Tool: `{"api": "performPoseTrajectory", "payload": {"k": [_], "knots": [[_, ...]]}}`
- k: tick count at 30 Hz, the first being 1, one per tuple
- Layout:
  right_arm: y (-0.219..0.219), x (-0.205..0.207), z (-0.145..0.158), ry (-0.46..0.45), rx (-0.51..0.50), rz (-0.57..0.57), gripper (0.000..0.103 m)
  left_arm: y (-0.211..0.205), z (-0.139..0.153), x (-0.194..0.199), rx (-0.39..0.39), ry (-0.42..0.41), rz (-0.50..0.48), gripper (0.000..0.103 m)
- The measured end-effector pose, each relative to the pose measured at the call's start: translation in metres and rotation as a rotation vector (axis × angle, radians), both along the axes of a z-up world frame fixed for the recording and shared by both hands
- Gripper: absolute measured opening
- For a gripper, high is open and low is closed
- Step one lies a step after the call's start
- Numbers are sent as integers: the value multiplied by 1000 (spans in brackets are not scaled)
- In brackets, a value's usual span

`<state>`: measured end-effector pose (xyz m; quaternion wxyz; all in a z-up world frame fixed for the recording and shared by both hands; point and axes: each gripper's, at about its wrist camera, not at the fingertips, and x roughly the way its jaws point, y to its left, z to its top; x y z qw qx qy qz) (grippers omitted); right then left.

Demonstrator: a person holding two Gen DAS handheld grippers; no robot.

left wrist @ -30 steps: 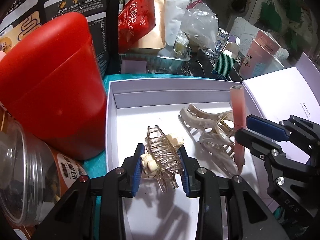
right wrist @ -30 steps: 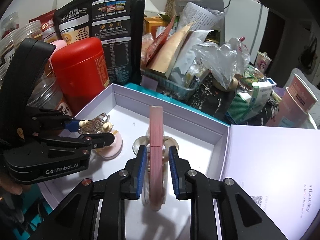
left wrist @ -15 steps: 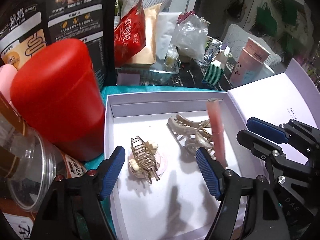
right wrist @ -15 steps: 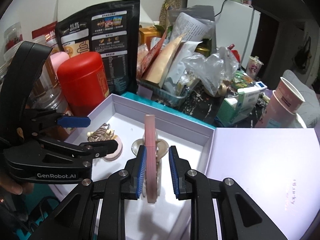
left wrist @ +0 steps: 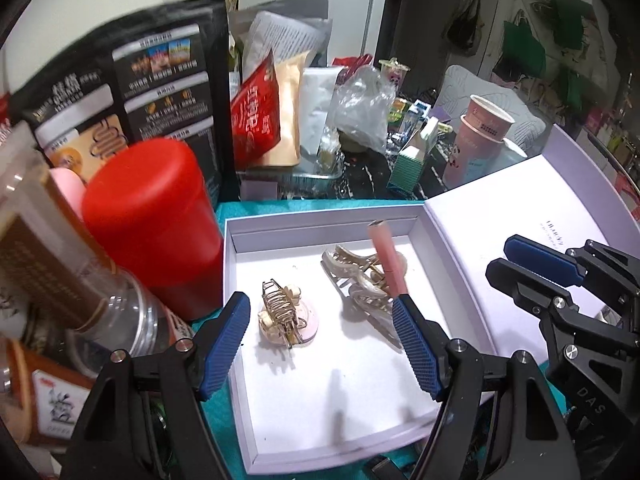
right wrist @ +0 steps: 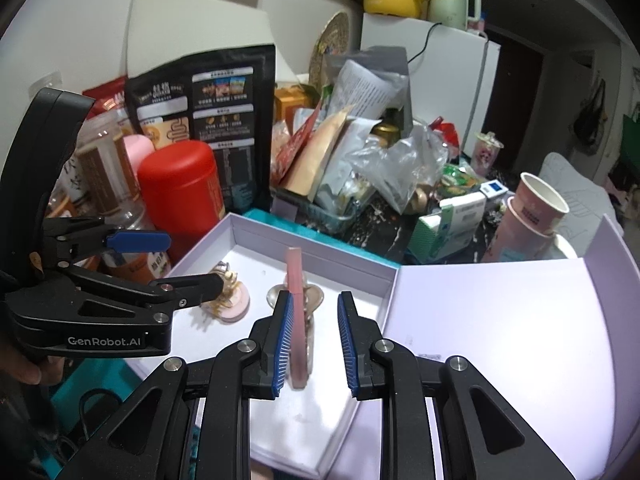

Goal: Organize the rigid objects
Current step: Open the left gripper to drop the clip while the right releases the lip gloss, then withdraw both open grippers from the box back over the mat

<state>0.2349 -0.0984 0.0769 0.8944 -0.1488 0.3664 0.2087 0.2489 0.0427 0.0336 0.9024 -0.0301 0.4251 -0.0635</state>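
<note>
In the left wrist view, the left gripper (left wrist: 324, 344) is hovering over the near half of a shallow white cardboard box (left wrist: 234, 280), its blue-padded fingers spread wide and gripping nothing. Between and just beyond them, a gold wire claw clip with cream beads (left wrist: 280, 308) is lying on a round pale pink disc (left wrist: 306, 326) on the box floor. To its right, a pearly beige plastic claw clip (left wrist: 362, 286) is resting, with a slim pink rectangular stick (left wrist: 386, 258) leaning tilted across it. The right gripper (left wrist: 536, 262) is reaching in from the right, over the box's open white lid (left wrist: 508, 216). A red cylindrical canister (left wrist: 154, 220) is standing just beside the box's left wall, with a clear plastic jar (left wrist: 120, 320) nearer the camera.

In the right wrist view, the right gripper (right wrist: 312, 344) is sitting released, its jaws parted: the pink stick is standing nearly upright against the left blue pad (right wrist: 282, 340), clear of the right one. Whether it is resting on anything below cannot be told. The beige clip is lying behind it in the box. The left gripper is hanging spread above the gold clip at the box's left side. A pink paper cup (right wrist: 532, 216) is standing well beyond the lid.
</note>
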Motion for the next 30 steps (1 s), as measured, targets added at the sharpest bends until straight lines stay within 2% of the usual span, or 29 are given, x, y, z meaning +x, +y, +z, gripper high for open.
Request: {"api": "performPoseTrajectory", "payload": {"k": [11,17,20,22,24,28,30], "knots": [[-9,-47,33,-68,35,-3,23,-6,37,-46,13,-75,-1,73],[-15,-79,49,-103,55,-9,28,-11,56,-77,39,-125,3,73],[-17,-97,57,-123,62,-9,34,-12,63,-93,43,-146,3,75],[-19,-107,61,-131,73,-7,37,-13,68,-105,45,-161,4,80],[-21,-116,64,-137,80,-8,42,-16,73,-115,52,-177,4,80],[-27,-133,69,-149,87,-11,45,-19,79,-132,56,-191,2,80],[-29,-141,72,-157,92,-13,50,-20,80,-141,59,-196,5,81]]}}
